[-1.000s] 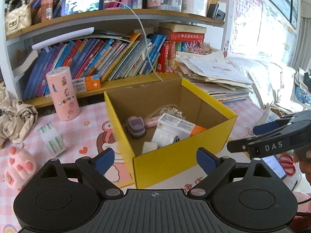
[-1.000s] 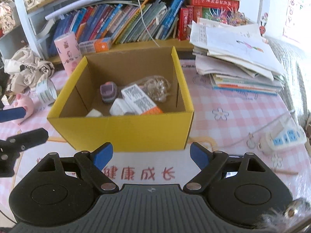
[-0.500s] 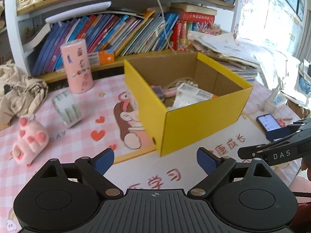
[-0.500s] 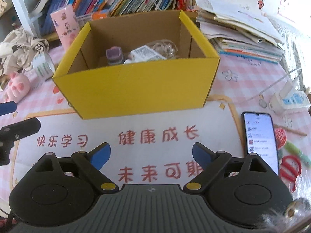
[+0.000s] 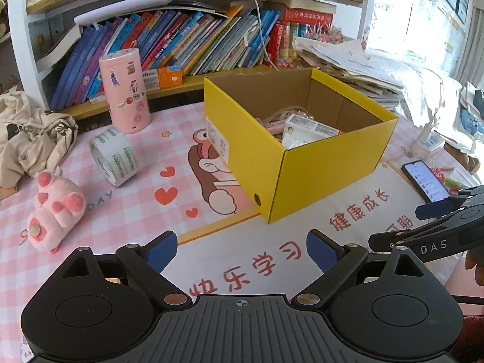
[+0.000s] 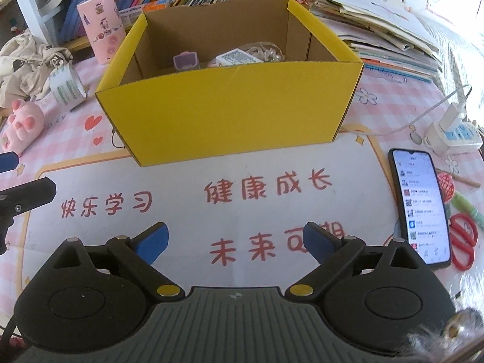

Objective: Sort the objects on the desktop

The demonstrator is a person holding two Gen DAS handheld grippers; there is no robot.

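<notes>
From the left wrist view, the left gripper (image 5: 241, 249) hangs over the printed desk mat (image 5: 272, 260) with its blue pads spread wide and nothing between them; just beyond stands the yellow cardboard box (image 5: 302, 163), open at the top, with a white carton (image 5: 308, 127) and a tangle of pale cord inside; to the left of the box a roll of clear tape (image 5: 113, 155) stands on edge, a pink plush paw (image 5: 56, 211) lies nearer the camera, and a pink cylinder with stickers (image 5: 125, 90) stands upright in front of the bookshelf (image 5: 181, 39); the right gripper (image 5: 438, 220) juts in from the right edge, near a phone (image 5: 425, 180) with its screen lit.

From the right wrist view, the right gripper (image 6: 235, 240) is over the mat's red lettering, its jaws opening with nothing between them; the box (image 6: 230, 109) sits straight ahead, a small purple item (image 6: 185, 61) showing inside beside the carton (image 6: 237, 57); the phone (image 6: 419, 211) lies flat to the right, red scissors (image 6: 464, 240) just beside it, a power strip (image 6: 450, 134) beyond; the tape roll (image 6: 65, 86) and plush paw (image 6: 22, 122) lie to the left of the box.
</notes>
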